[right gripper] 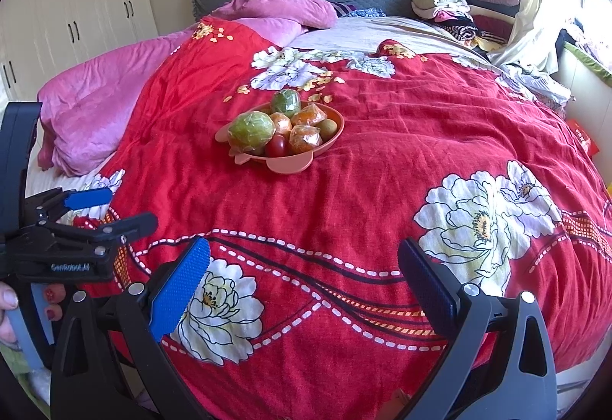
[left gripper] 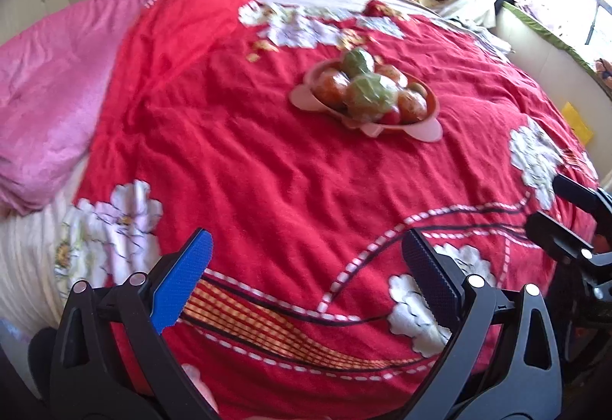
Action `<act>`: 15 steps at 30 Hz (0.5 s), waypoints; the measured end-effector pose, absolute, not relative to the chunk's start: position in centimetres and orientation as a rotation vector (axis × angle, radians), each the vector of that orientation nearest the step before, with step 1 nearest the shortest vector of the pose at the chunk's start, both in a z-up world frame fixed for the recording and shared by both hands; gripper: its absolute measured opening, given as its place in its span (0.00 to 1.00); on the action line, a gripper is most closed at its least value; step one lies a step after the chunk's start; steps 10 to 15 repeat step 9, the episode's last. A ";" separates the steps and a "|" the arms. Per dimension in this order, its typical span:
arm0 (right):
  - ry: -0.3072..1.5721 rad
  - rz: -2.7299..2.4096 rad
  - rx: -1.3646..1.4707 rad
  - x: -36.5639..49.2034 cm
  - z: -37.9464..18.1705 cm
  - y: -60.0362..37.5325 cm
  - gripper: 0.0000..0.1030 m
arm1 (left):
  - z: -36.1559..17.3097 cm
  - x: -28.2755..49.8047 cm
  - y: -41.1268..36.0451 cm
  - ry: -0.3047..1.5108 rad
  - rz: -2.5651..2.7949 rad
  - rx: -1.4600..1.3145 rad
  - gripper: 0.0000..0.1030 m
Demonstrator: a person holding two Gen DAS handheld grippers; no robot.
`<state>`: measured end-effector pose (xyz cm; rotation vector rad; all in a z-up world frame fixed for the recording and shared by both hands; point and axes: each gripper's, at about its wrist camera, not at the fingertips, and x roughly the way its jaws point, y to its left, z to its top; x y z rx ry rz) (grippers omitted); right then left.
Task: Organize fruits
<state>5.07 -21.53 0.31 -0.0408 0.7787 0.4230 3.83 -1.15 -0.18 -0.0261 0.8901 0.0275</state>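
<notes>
A pink bowl (right gripper: 325, 144) sits on the red floral bedspread in mid-bed, also in the left wrist view (left gripper: 428, 131). It holds two plastic-wrapped green fruits (right gripper: 250, 131), wrapped oranges (right gripper: 306, 139), a red tomato-like fruit (right gripper: 276, 146) and a brown kiwi (right gripper: 328, 127). My left gripper (left gripper: 306, 271) is open and empty, well short of the bowl, above the bedspread's near end. My right gripper (right gripper: 304, 274) is open and empty, also far from the bowl. The left gripper also shows at the left edge of the right wrist view (right gripper: 111, 209).
A pink quilt (right gripper: 95, 102) and pillow (right gripper: 279, 8) lie at the left and head of the bed. Folded clothes (right gripper: 451, 7) are stacked at the far right corner. White wardrobes (right gripper: 76, 7) stand at the left; a window sill (left gripper: 543, 33) runs along the right.
</notes>
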 end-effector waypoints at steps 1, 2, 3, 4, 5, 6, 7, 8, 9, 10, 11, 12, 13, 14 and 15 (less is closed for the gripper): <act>0.776 0.418 -0.032 5.1 0.3 -21.7 0.95 | -0.1 3.8 -1.0 0.883 0.022 -0.032 0.91; 0.773 0.414 -0.020 5.3 0.3 -22.0 0.95 | -0.3 4.1 -0.6 0.892 0.006 -0.055 0.91; 0.769 0.406 -0.012 5.5 0.2 -22.3 0.95 | -0.5 4.6 -0.1 0.904 -0.004 -0.074 0.91; 0.759 0.384 0.004 5.9 0.3 -23.0 0.95 | -0.9 5.1 0.5 0.916 0.002 -0.083 0.91; 0.751 0.364 0.017 6.5 0.5 -23.7 0.95 | -1.3 6.0 1.5 0.931 0.029 -0.096 0.91; 0.734 0.341 0.027 7.3 0.9 -24.6 0.95 | -1.6 6.9 2.6 0.942 0.052 -0.112 0.91; 0.717 0.314 0.031 8.2 1.2 -25.4 0.95 | -1.7 7.9 3.8 0.944 0.076 -0.121 0.91; 0.699 0.253 0.036 10.0 1.8 -26.8 0.95 | -1.7 9.4 5.5 0.928 0.130 -0.117 0.91; 0.685 0.231 0.046 10.9 2.1 -27.7 0.95 | -1.7 10.4 6.7 0.919 0.185 -0.105 0.91; 0.685 0.231 0.046 10.9 2.1 -27.7 0.95 | -1.7 10.4 6.7 0.919 0.185 -0.105 0.91; 0.685 0.231 0.046 10.9 2.1 -27.7 0.95 | -1.7 10.4 6.7 0.919 0.185 -0.105 0.91; 0.685 0.231 0.046 10.9 2.1 -27.7 0.95 | -1.7 10.4 6.7 0.919 0.185 -0.105 0.91; 0.685 0.231 0.046 10.9 2.1 -27.7 0.95 | -1.7 10.4 6.7 0.919 0.185 -0.105 0.91; 0.685 0.231 0.046 10.9 2.1 -27.7 0.95 | -1.7 10.4 6.7 0.919 0.185 -0.105 0.91; 0.685 0.231 0.046 10.9 2.1 -27.7 0.95 | -1.7 10.4 6.7 0.919 0.185 -0.105 0.91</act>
